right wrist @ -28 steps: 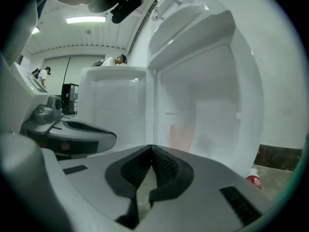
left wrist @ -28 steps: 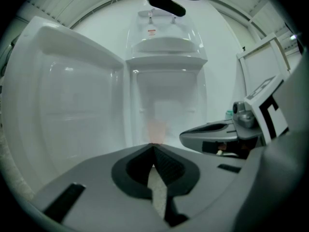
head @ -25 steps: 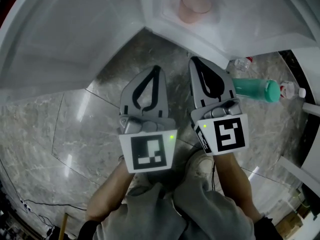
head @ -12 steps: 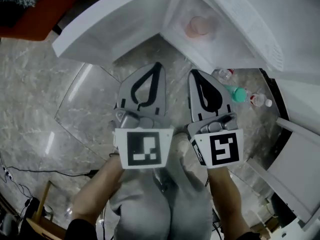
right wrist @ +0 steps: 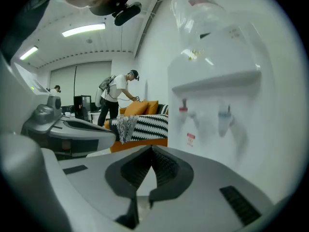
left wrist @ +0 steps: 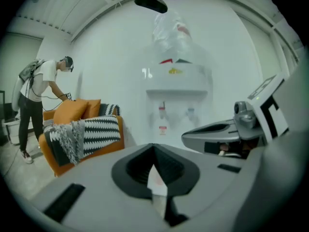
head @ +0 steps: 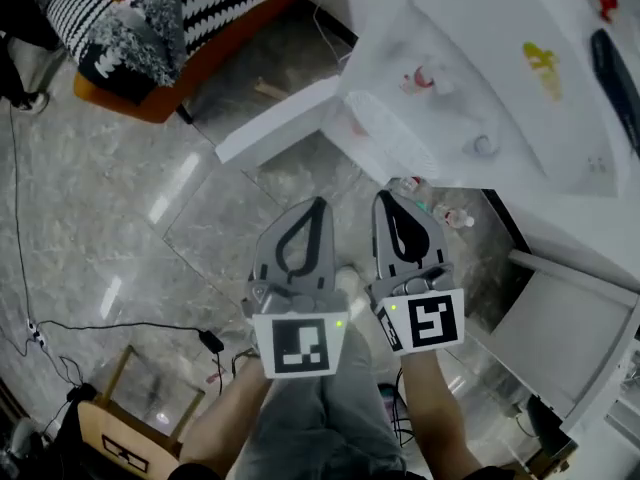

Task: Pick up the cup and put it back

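A white water dispenser [head: 470,78] stands ahead of me, with a red tap [head: 420,78] and a blue tap [head: 483,146]. The cup shows only as a faint pink patch in the recess under the taps [head: 357,128]. My left gripper [head: 318,208] and right gripper [head: 385,203] hang side by side over the marble floor, short of the dispenser. Both are shut with nothing in them. In the left gripper view the jaws [left wrist: 154,146] point at the dispenser [left wrist: 176,81]. The right gripper's jaws [right wrist: 152,151] do the same, with the taps [right wrist: 183,110] to their upper right.
Small bottles [head: 440,213] lie on the floor at the dispenser's foot. An orange sofa [head: 170,28] with a striped blanket stands far left, and a person [left wrist: 38,95] bends over it. A cable [head: 120,328] and a wooden chair [head: 110,418] are at lower left. White panels [head: 560,318] stand at right.
The head view has drawn back and up, so the dispenser and cup look smaller and farther. Sofa and floor have come into view. Both grippers stay shut, side by side.
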A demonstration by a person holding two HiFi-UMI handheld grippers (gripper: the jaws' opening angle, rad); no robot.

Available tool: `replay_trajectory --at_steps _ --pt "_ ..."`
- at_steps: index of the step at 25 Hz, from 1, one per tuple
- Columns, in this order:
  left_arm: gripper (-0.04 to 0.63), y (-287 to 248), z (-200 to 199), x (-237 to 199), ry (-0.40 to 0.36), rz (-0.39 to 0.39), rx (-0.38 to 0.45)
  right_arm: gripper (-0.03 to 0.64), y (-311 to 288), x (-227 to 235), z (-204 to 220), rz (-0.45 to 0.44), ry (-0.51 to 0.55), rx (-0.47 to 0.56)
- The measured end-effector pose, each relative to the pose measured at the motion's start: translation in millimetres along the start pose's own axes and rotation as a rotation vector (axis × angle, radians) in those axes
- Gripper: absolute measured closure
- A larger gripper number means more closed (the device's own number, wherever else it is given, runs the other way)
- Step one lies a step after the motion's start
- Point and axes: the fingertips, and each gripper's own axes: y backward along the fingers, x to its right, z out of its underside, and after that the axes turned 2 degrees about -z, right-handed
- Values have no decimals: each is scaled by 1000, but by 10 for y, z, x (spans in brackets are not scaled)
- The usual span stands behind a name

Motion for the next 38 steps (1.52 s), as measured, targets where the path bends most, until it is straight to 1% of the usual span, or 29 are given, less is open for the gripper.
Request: replay_trajectory --at_steps 1,3,5,7,8,11,12,14,16,19,22,25,28,31,34,36,38 --pt "583 138 -271 16 12 -2 -4 606 142 -4 -282 -7 -7 9" --pt "583 387 -900 63 28 12 19 607 409 -28 -909 -29 -21 54" --pt "583 608 -1532 75 23 20 69 607 601 -93 -1535 -64 -23 120" --pt "583 769 -2055 70 22 8 119 607 741 -134 -2049 -88 -13 164" --pt "583 822 -2264 81 33 2 136 607 817 -122 -2250 -90 -15 169" --pt "583 976 -2716 238 131 1 156 607 1216 7 -2705 -81 -40 155" --pt "583 1059 -2851 283 153 -10 157 607 1374 56 -2825 -77 -42 148" --pt "583 1250 -3139 319 172 -34 161 607 1629 161 -3060 -66 -51 156" --pt "583 1405 -3429 372 164 -30 182 607 1838 270 -3309 -63 -49 185" --pt "583 1591 -3737 518 100 -12 197 607 2171 378 -3694 -67 17 220" --pt "583 1688 -3968 671 80 18 232 607 2413 470 -3938 -63 49 254" --pt "583 1714 -4113 854 36 39 257 607 2538 533 -4018 -55 37 271" --pt "583 1775 -4216 994 22 62 282 607 2611 471 -4083 -68 41 292" --pt "583 1799 -4334 1032 -12 61 303 607 2651 426 -4156 -83 52 314" --pt "583 1825 -4496 1072 -4 79 326 607 2689 451 -4226 -86 60 330" --pt "583 1818 -4528 1057 -23 69 335 607 2715 456 -4256 -85 58 345" --pt "583 1794 -4512 1043 -40 57 327 607 2733 464 -4276 -81 50 361"
